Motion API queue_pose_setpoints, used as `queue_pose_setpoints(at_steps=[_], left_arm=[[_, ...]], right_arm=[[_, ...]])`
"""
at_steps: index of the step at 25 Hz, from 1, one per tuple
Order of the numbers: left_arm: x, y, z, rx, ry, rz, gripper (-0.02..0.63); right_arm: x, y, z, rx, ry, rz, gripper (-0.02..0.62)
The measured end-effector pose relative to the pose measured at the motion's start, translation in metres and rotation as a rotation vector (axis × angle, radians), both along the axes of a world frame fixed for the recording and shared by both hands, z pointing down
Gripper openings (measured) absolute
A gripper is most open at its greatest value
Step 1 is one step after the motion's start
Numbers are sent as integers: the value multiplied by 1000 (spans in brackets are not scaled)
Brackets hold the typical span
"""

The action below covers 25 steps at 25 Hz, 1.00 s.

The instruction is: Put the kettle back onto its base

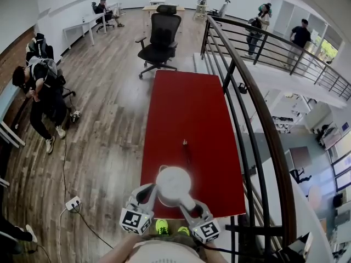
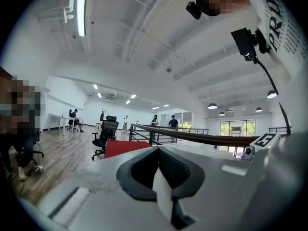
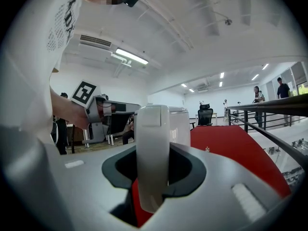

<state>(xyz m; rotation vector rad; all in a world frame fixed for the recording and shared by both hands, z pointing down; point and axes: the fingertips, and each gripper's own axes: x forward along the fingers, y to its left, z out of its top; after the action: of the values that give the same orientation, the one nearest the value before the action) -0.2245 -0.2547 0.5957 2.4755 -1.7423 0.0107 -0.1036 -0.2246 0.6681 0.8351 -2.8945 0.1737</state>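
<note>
The right gripper [image 3: 153, 179] is clamping the white handle [image 3: 153, 138] of the kettle [image 1: 173, 183], jaws pressing it from both sides, likely so the person can carry it level. The left gripper [image 1: 147, 197] is reaching to the kettle's left flank, probably steadying it; a thin white strip [image 2: 162, 194] is standing between its jaws, and whether they are pinching it I cannot tell. The kettle is sitting over the near end of the long red table [image 1: 186, 108], between the two grippers. No base is showing; it may be hidden underneath. A small dark object [image 1: 185, 145] is lying farther up the table
</note>
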Motion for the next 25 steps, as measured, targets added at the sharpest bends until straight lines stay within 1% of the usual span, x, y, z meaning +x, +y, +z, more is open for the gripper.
queue_pose_setpoints(at_steps=[4, 7, 12, 16, 21, 25], left_arm=[[0, 2, 3, 0, 4, -3, 3], [0, 2, 2, 0, 7, -1, 3], [3, 6, 2, 1, 10, 3, 3], [3, 8, 4, 2, 12, 5, 3], [2, 10, 4, -2, 13, 6, 3], [2, 12, 5, -5, 15, 1, 3]], right_arm=[[0, 8, 5, 6, 36, 18, 121], [0, 12, 7, 8, 72, 2, 121], [7, 15, 15, 0, 123, -76, 120], [8, 10, 28, -24, 197, -154, 117], [8, 6, 23, -23, 177, -179, 117], [8, 7, 24, -21, 168, -175, 117]])
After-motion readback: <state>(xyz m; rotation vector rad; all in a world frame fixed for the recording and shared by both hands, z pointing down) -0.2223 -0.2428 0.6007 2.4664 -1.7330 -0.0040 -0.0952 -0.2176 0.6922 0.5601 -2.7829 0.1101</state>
